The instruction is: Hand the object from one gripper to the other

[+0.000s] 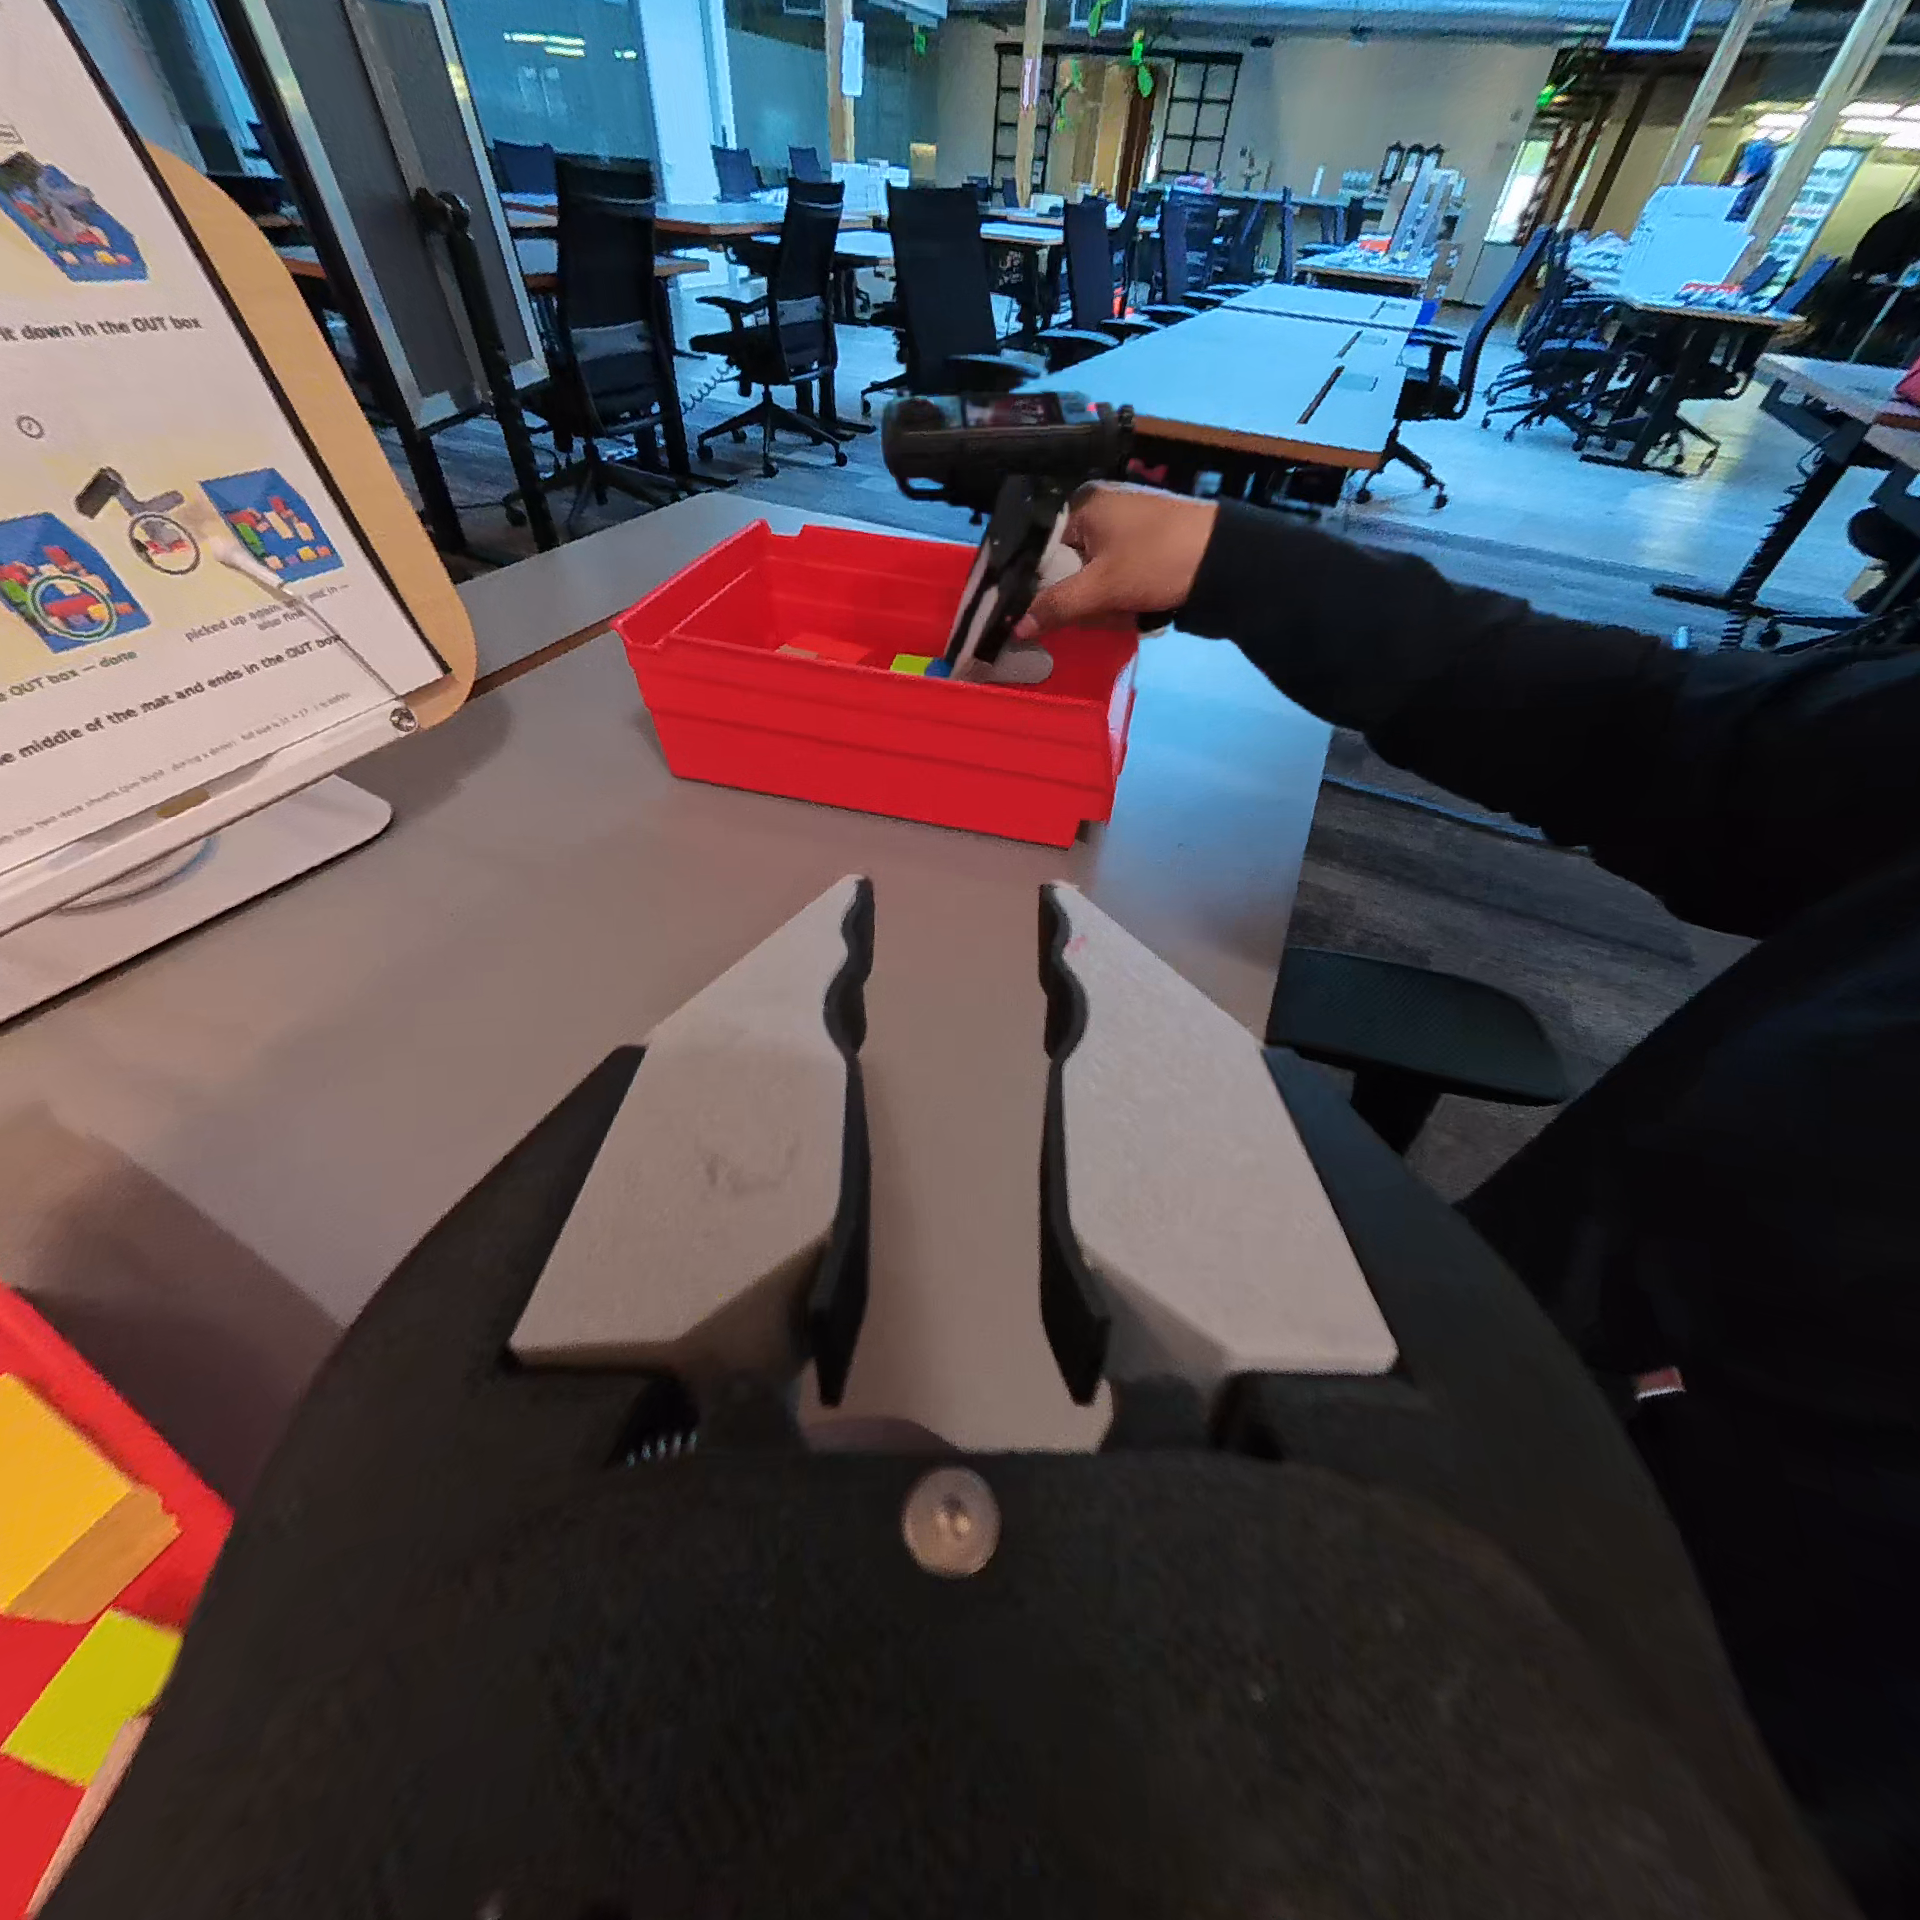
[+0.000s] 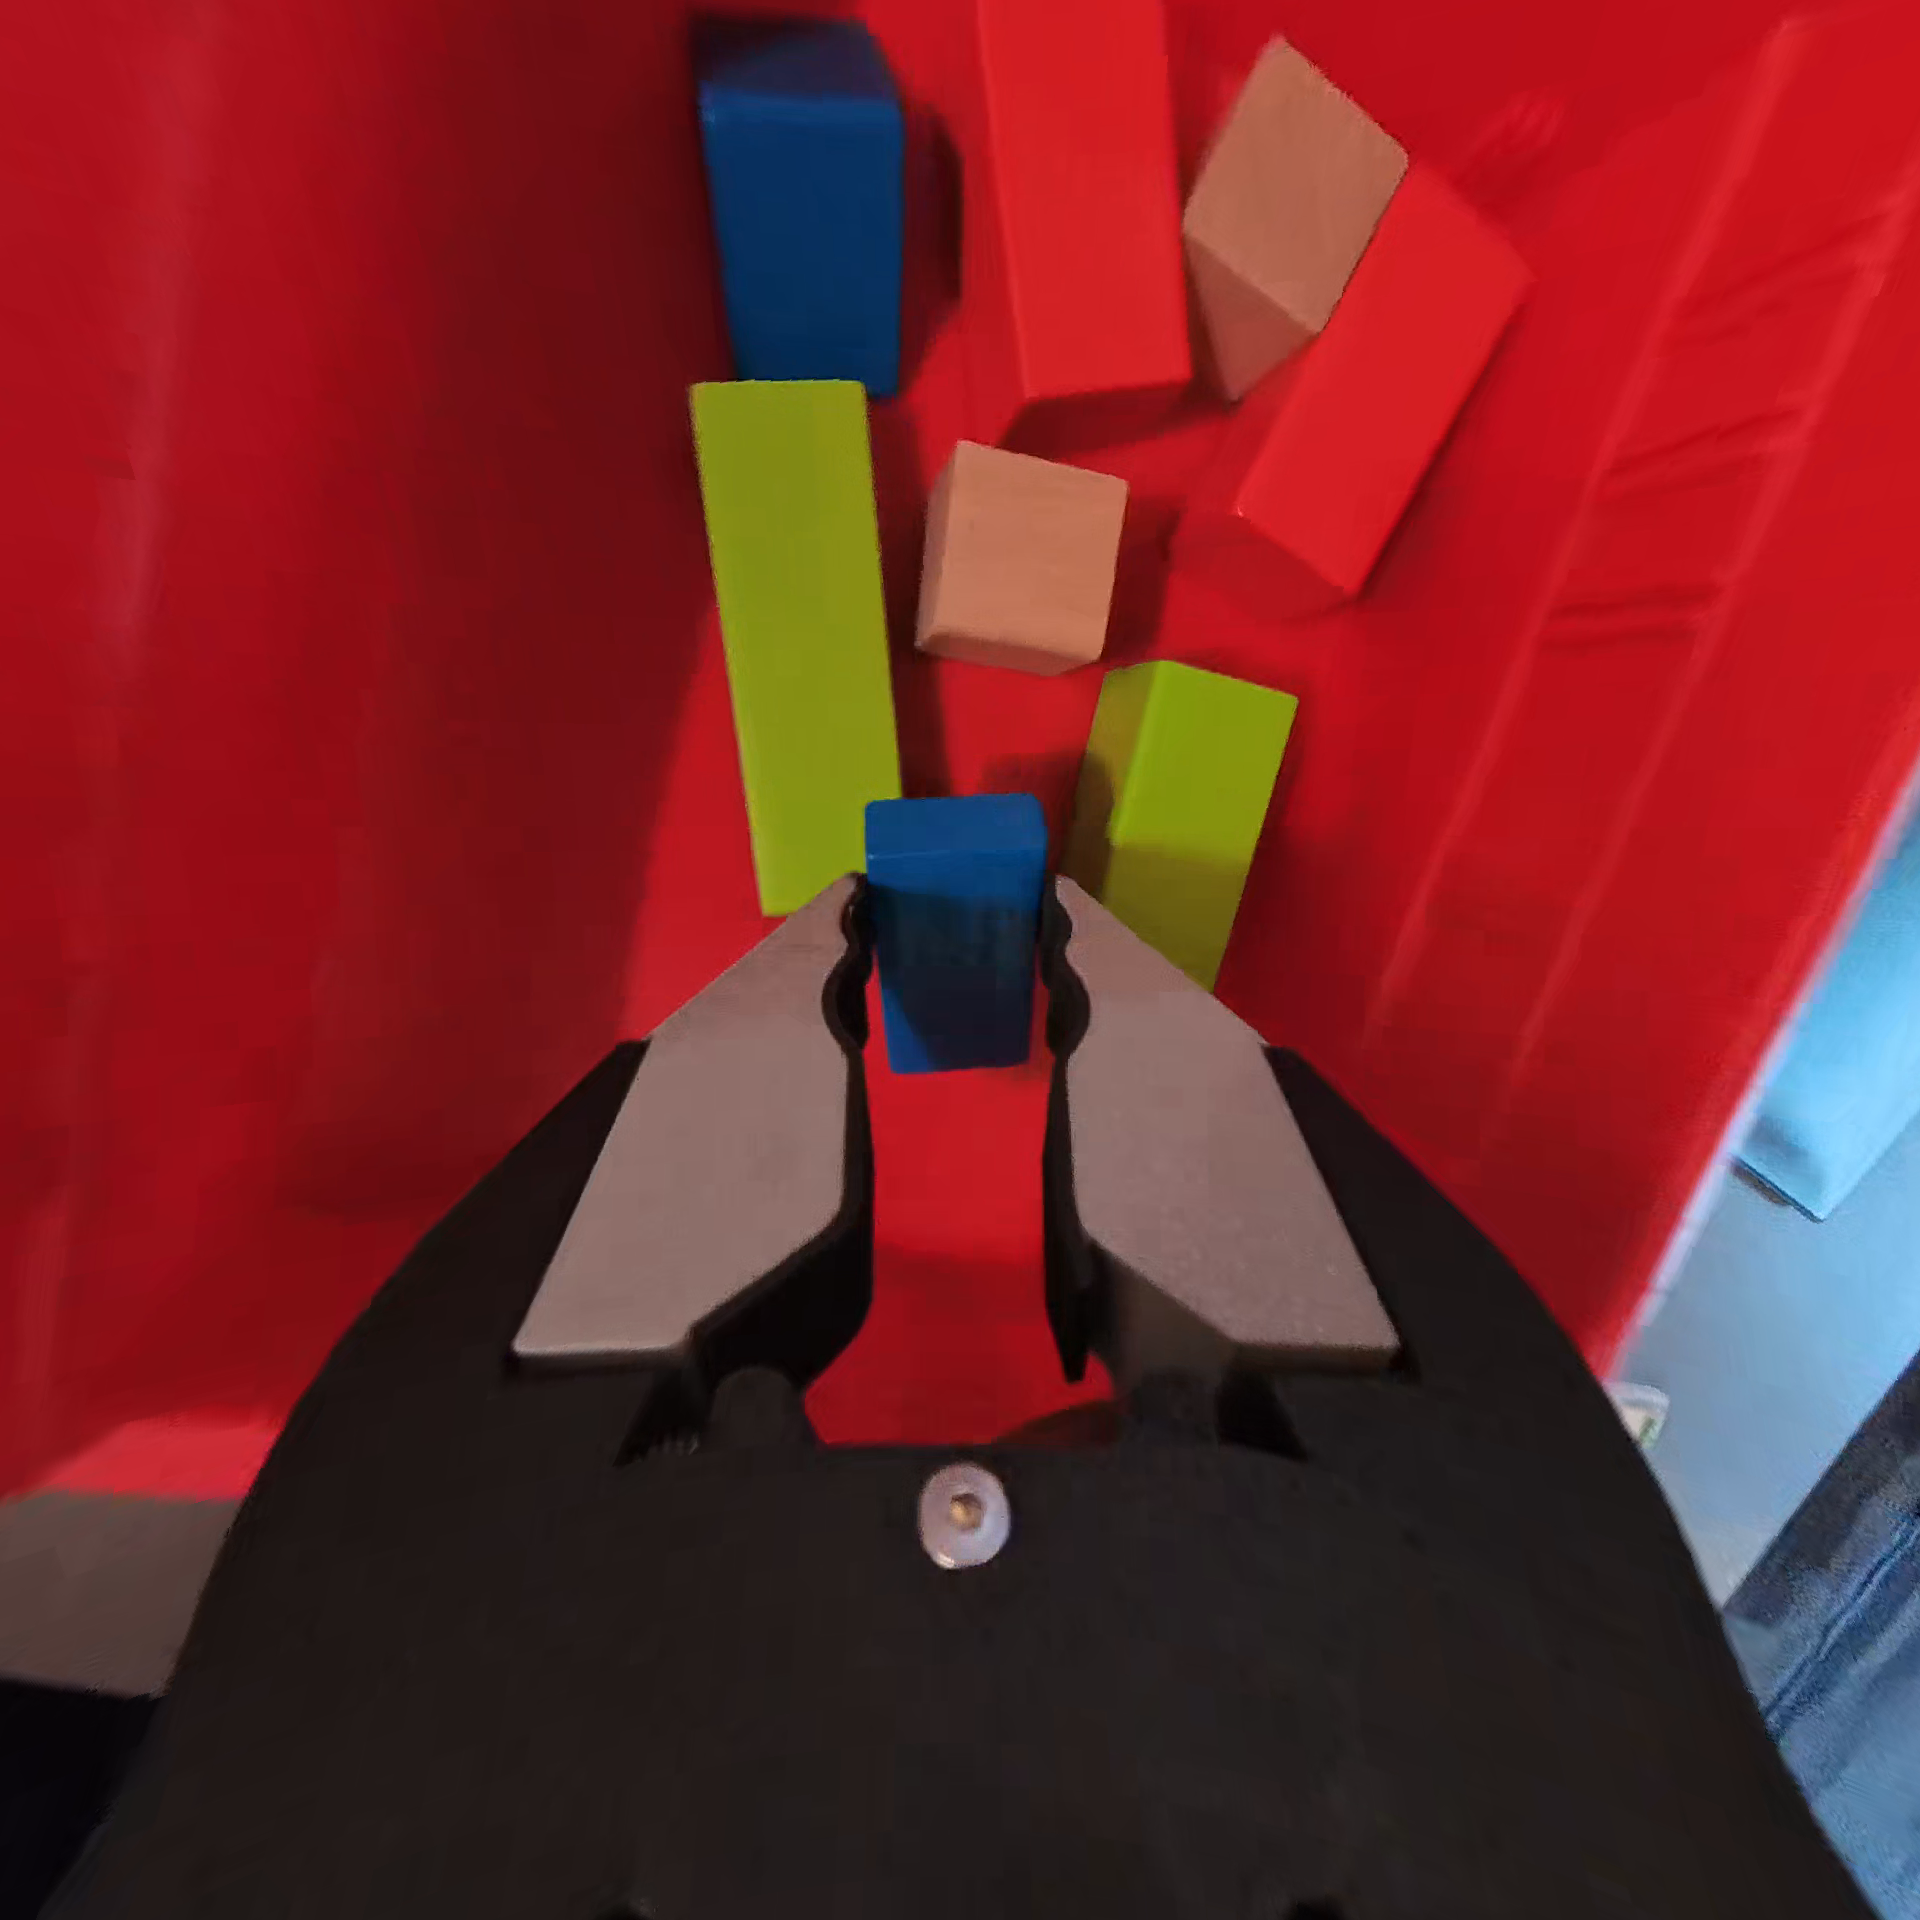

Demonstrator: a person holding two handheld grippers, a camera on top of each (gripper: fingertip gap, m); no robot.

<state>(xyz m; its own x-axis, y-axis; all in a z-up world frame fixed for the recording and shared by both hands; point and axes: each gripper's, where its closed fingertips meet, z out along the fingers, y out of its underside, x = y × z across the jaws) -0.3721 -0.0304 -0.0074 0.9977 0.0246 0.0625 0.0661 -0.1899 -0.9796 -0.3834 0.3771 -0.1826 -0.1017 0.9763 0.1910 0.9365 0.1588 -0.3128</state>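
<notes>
Left wrist view: the near red bin and its blocks are cut off by the left edge; the instruction stand is cropped likewise. Inside the far red bin, the right gripper has its fingertips hidden by the front wall. Right wrist view: the upper blue block is blurred.

Grey table under my jaws: red bin centre, white stand w/ instruction sheet at left.

Small blue block, clamped upright between jaws
</notes>
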